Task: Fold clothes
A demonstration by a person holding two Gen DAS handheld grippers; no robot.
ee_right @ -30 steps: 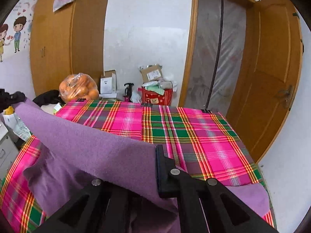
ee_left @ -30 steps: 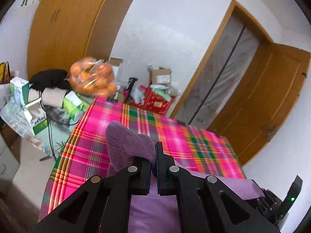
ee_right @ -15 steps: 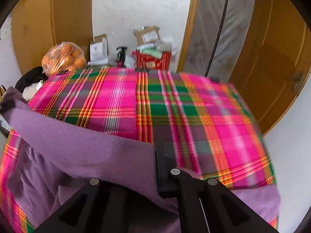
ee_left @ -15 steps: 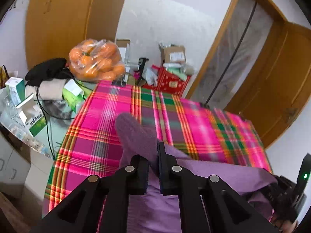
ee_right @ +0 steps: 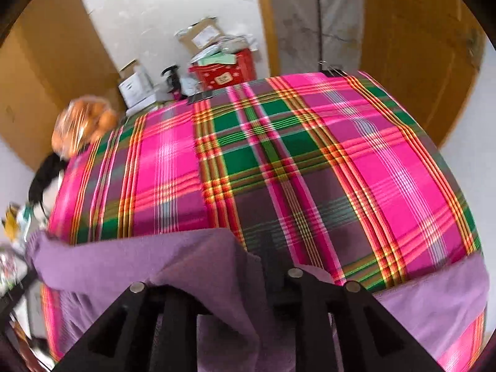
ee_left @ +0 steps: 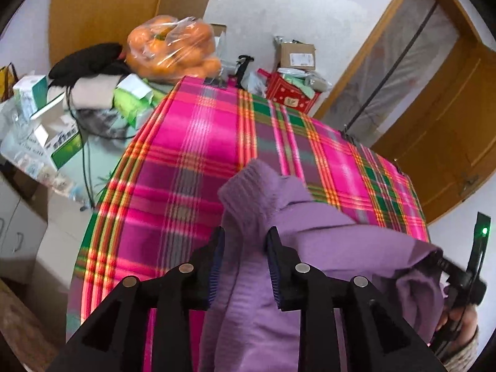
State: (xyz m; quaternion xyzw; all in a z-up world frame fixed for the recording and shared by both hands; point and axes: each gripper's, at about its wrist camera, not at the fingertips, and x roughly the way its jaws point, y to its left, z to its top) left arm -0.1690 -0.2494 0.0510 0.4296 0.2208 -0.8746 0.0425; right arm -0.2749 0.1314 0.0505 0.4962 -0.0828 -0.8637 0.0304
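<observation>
A purple sweater (ee_left: 325, 235) lies bunched at the near edge of the pink-and-green plaid table cloth (ee_left: 186, 167). My left gripper (ee_left: 245, 248) points down at it; its jaws are opening, with a ribbed end of the sweater standing loose between the pads. In the right wrist view the sweater (ee_right: 139, 263) drapes over the left finger of my right gripper (ee_right: 245, 251) and hides it. Those jaws are opening too, and the right finger (ee_right: 271, 254) stands free of the cloth. The right gripper (ee_left: 458, 279) also shows in the left wrist view, held by a hand.
A bag of oranges (ee_left: 172, 49) and a red box (ee_left: 290, 96) sit beyond the table's far edge. Cartons and cables (ee_left: 55, 142) crowd a lower surface to the left. A wooden door (ee_left: 449, 142) stands at the right. The far plaid cloth (ee_right: 310, 155) is bare.
Both grippers have sunk toward the table and tipped downward with the sweater. Both were shut on the purple cloth; their fingers have now parted and the cloth slackens.
</observation>
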